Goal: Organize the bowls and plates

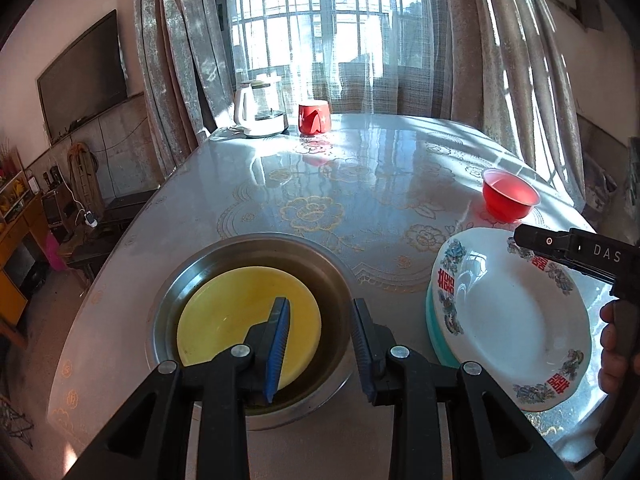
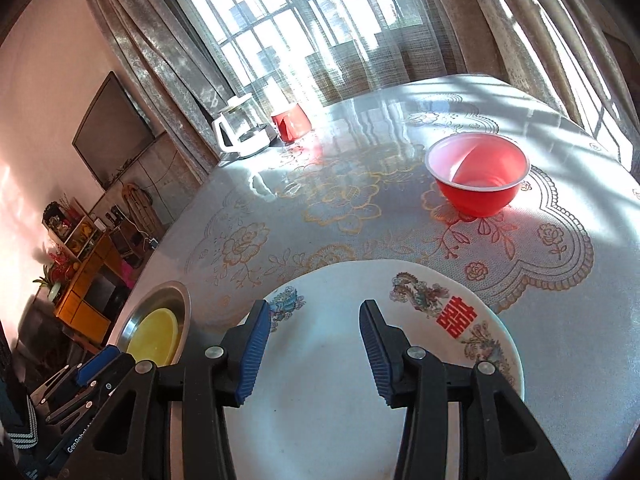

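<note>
A yellow plate (image 1: 240, 312) lies inside a steel bowl (image 1: 332, 264) at the table's near left. My left gripper (image 1: 320, 302) hovers over that bowl, open, with nothing between its blue pads. To the right, a white plate (image 1: 508, 320) with red characters and floral rim rests on a teal plate (image 1: 434, 332). My right gripper (image 2: 314, 304) is above the white plate (image 2: 320, 380), open and holding nothing; in the left wrist view it (image 1: 524, 238) reaches in over the plate's far rim. A red bowl (image 2: 476, 176) stands alone farther back on the right.
A white kettle (image 1: 260, 112) and a red cup (image 1: 314, 118) stand at the table's far left corner by the curtains. The lace-patterned tablecloth (image 1: 360, 184) covers the table. A person's hand (image 1: 612, 344) grips the right tool. The left gripper (image 2: 100, 360) shows beside the steel bowl (image 2: 140, 312).
</note>
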{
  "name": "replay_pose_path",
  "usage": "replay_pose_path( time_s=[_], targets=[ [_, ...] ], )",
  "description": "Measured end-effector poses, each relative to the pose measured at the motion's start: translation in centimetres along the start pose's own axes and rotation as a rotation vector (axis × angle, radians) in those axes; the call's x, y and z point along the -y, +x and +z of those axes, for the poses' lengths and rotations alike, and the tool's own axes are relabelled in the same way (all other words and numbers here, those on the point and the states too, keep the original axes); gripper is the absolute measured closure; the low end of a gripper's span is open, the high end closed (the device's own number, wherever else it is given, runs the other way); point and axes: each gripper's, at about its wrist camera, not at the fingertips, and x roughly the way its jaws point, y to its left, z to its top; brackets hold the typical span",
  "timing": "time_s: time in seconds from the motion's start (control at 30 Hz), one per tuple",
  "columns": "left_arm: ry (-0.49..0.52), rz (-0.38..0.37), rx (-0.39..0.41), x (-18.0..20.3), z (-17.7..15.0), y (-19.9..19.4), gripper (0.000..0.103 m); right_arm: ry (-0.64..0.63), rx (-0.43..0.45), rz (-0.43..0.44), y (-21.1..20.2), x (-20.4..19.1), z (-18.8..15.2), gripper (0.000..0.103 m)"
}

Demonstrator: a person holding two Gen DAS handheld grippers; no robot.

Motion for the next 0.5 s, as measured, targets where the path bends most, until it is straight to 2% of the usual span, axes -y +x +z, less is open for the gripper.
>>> replay_pose_path(
  time_s=[0.5],
  targets=[
    [0.160,-0.064,0.004,6.9,2.7,1.7,0.071,0.109,0.044,-0.082,-2.1,6.6,0.8,0.056]
  ],
)
